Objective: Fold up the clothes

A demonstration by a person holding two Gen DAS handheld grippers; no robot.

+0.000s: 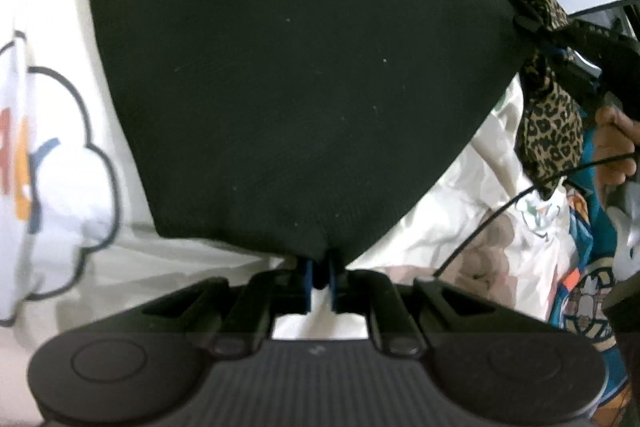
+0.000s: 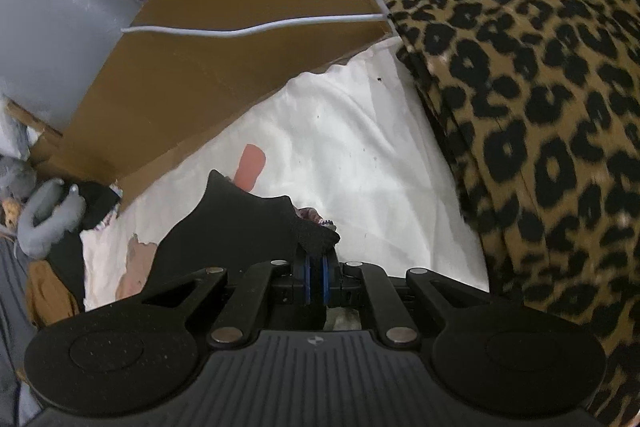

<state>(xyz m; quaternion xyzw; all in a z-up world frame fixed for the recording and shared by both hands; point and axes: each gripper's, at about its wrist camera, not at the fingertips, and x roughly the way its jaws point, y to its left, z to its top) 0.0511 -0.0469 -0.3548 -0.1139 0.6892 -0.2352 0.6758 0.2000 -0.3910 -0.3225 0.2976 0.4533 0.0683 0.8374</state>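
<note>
Black knit garment stretches taut between both pinching hand-held grippers.

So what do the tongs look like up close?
Both tongs are matte black plastic. The left tongs and right tongs each have blue pads at the fingertips, slanted black link bars, a ribbed dark grey body and two round black discs. Silver pin heads show on the right one's bars. A thin black cable trails near the hand gripping the right tool's handle.
</note>
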